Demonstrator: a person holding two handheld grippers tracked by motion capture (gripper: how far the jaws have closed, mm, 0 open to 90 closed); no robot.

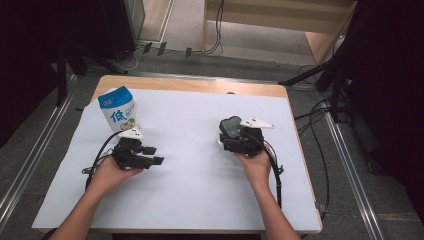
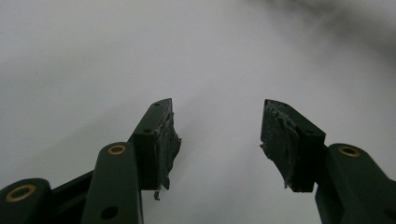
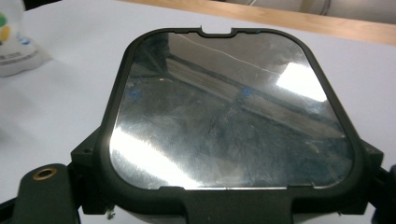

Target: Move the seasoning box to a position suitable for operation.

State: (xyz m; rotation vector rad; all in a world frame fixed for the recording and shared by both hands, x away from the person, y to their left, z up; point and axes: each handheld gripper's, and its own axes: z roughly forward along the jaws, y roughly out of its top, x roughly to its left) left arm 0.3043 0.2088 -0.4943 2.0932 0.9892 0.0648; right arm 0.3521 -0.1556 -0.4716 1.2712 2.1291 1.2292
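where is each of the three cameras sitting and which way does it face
High view: above the person's side, looking forward and down on the table; both forearms, left gripper and right gripper show.
Left gripper view: on the left gripper, facing the white cover; its jaws stand apart, nothing between.
Right gripper view: on the right gripper, facing the black-framed mirror held between its jaws.
Shared: milk carton.

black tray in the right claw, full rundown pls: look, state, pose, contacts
The black tray is a rounded-rectangle piece with a raised matte black rim, plastic by its look, and a glossy, mirror-like flat panel that reflects lights and shows fine scratches. A small notch sits in the far rim. It lies roughly level between the jaws of the right claw, which grip its left and right sides near the camera end. In the high view it sits right of centre over the white sheet; whether it touches the sheet cannot be told.
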